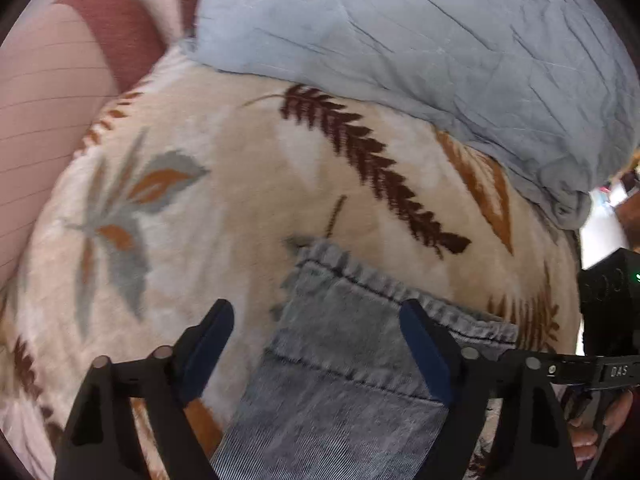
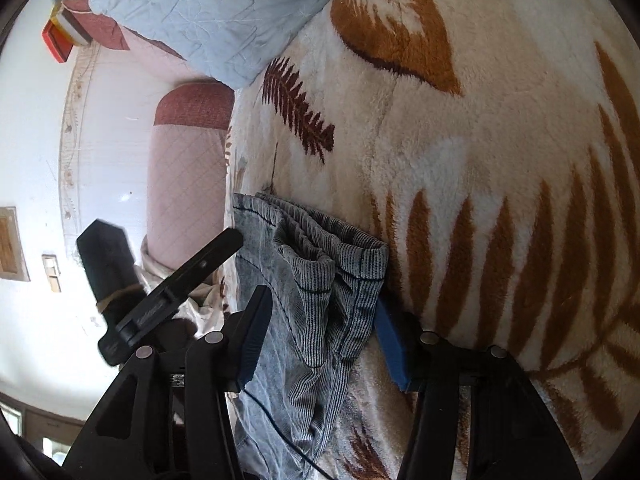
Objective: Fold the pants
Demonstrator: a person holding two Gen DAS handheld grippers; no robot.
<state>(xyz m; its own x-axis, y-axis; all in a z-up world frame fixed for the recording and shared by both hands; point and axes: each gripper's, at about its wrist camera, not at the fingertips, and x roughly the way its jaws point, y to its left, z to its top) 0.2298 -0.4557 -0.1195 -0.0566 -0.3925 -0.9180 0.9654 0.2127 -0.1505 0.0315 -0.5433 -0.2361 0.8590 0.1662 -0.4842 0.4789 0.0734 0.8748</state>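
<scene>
Pants mid-fold, hems at our fingers, more folding prob. left.
Pants (image 2: 312,280) lay on the bed w/ leaf blanket (image 2: 500,160), legs doubled; left gripper (image 1: 316,344) & right gripper (image 2: 320,332) both spread open around the denim, gripping nothing; blue quilt (image 1: 420,40) beyond.

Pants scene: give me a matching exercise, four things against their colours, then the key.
Things:
1. pants
2. quilt
3. blanket
4. gripper pads

Colours:
A. cream with brown leaves
B. dark blue
C. faded grey-blue denim
D. pale blue

Pairs: 1-C, 2-D, 3-A, 4-B
</scene>
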